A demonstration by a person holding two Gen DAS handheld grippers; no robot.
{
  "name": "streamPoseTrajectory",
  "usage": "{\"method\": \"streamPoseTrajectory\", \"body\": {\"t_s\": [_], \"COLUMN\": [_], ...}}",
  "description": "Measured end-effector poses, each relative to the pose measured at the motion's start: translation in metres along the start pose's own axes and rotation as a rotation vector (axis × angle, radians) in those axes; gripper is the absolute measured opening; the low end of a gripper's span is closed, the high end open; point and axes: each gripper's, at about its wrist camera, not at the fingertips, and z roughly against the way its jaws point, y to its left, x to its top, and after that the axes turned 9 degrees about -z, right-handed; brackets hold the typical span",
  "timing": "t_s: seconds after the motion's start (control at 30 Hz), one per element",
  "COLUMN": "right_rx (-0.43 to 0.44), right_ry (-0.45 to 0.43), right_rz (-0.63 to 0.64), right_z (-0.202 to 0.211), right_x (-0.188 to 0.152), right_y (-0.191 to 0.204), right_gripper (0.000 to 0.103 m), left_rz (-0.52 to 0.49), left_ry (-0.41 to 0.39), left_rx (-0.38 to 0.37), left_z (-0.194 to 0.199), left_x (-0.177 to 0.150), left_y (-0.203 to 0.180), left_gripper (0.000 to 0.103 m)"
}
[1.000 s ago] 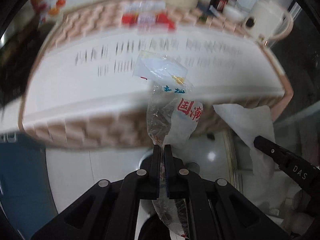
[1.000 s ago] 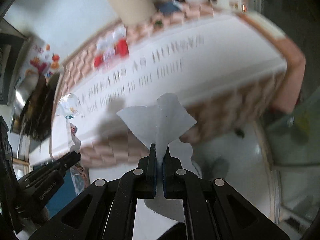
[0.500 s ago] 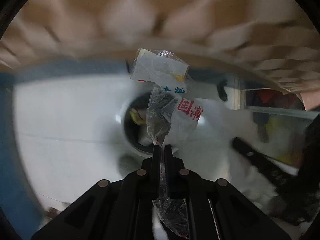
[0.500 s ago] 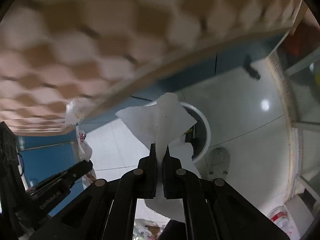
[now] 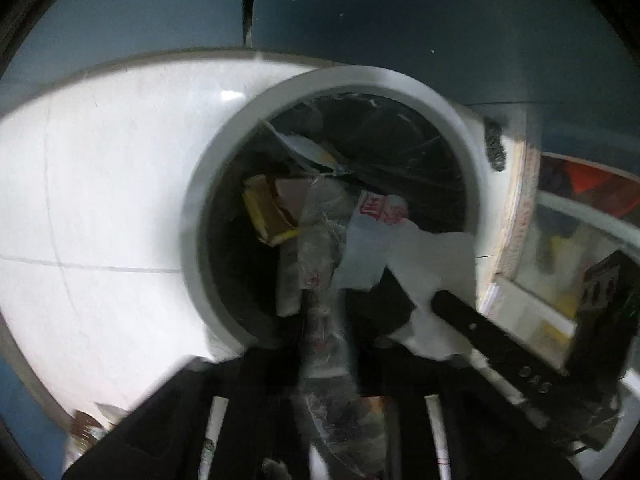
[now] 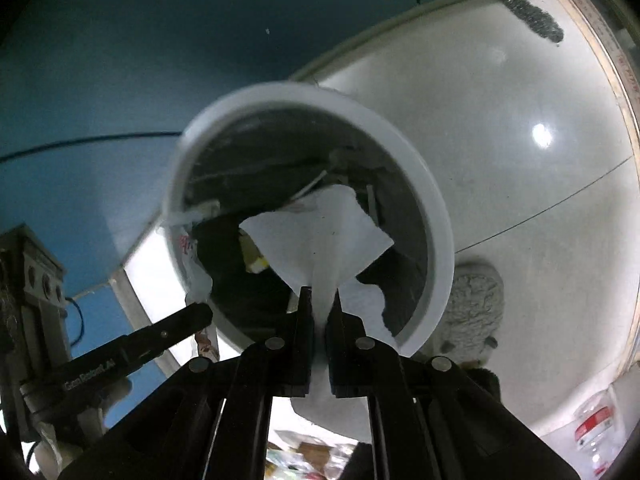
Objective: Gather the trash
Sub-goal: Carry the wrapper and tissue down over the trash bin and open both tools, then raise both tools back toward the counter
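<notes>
A round white-rimmed trash bin [image 5: 192,216] with a dark liner stands on the floor; it also shows in the right wrist view [image 6: 436,216]. My left gripper [image 5: 324,312] is over its near rim with a clear printed plastic wrapper [image 5: 320,232] between its parted, blurred fingers. My right gripper [image 6: 320,300] has a white tissue [image 6: 324,232] between its slightly parted fingers over the bin mouth. The tissue [image 5: 436,256] and the right gripper's finger [image 5: 492,344] show in the left view. The left gripper's finger [image 6: 136,348] shows at the right view's lower left.
The bin holds a yellow carton [image 5: 268,212] and other scraps. A blue cabinet front [image 5: 400,20] rises behind it. Pale tiled floor [image 5: 100,184] surrounds it. A grey slipper [image 6: 476,304] lies beside the bin, and a glass-fronted shelf [image 5: 568,248] stands to the right.
Both grippers have dropped from the table edge to just above the bin mouth. The fingers of both have parted slightly; wrapper and tissue are still between them.
</notes>
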Motion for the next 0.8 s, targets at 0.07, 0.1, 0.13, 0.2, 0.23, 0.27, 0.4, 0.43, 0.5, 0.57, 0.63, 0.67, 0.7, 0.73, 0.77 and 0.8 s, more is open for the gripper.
{"method": "streamPoseTrajectory", "body": {"t_s": [0.07,0.1,0.13,0.2,0.23,0.27,0.4,0.43,0.5,0.57,0.63,0.67,0.7,0.73,0.77,0.8], "right_rx": [-0.021,-0.032,-0.043,-0.054,-0.071,-0.082,-0.172,-0.199,-0.249,-0.278,-0.302,-0.302,-0.304,-0.306,-0.304,-0.304], "right_ry": [0.003,0.000,-0.005,-0.017,-0.023,-0.030,-0.082,-0.099,-0.138,-0.166,-0.196,-0.204,-0.218,-0.229,-0.242,-0.258], "right_rz": [0.026,0.035,0.040,0.056,0.067,0.073,0.140,0.164,0.209,0.235,0.252,0.258,0.263,0.268,0.273,0.279], "right_z": [-0.004,-0.004,-0.003,0.001,0.004,0.007,0.022,0.025,0.035,0.043,0.056,0.061,0.068,0.073,0.080,0.088], "right_x": [-0.001,-0.003,0.001,-0.002,-0.004,-0.006,-0.012,-0.015,-0.025,-0.027,-0.033,-0.036,-0.039,-0.042,-0.046,-0.050], "right_y": [0.000,0.000,-0.001,0.000,0.001,0.001,0.011,0.014,0.018,0.018,0.021,0.023,0.026,0.028,0.031,0.036], "right_gripper": [0.031,0.054,0.069,0.073,0.075,0.080,0.103,0.103,0.103,0.103,0.103,0.103,0.103,0.103,0.103,0.103], "left_rz": [0.002,0.003,0.005,0.019,0.024,0.024,-0.003,-0.019,-0.034,-0.027,-0.029,-0.026,-0.022,-0.018,-0.016,-0.016], "left_ry": [-0.017,-0.033,-0.045,-0.048,-0.056,-0.072,-0.149,-0.171,-0.184,-0.201,-0.218,-0.224,-0.228,-0.231,-0.235,-0.239], "left_rx": [0.048,0.059,0.076,0.102,0.116,0.145,0.267,0.313,0.353,0.369,0.377,0.378,0.372,0.365,0.364,0.365], "left_z": [0.002,0.005,0.011,0.017,0.020,0.025,0.040,0.046,0.052,0.062,0.075,0.082,0.088,0.095,0.101,0.105], "left_x": [-0.004,-0.006,-0.009,-0.013,-0.017,-0.020,-0.031,-0.035,-0.040,-0.048,-0.059,-0.064,-0.068,-0.071,-0.075,-0.077], "left_y": [0.001,0.002,0.004,0.008,0.010,0.010,0.009,0.006,0.005,0.005,0.002,0.000,-0.004,-0.006,-0.009,-0.015], "left_gripper": [0.101,0.103,0.103,0.103,0.103,0.103,0.103,0.103,0.103,0.103,0.103,0.103,0.103,0.103,0.103,0.103]}}
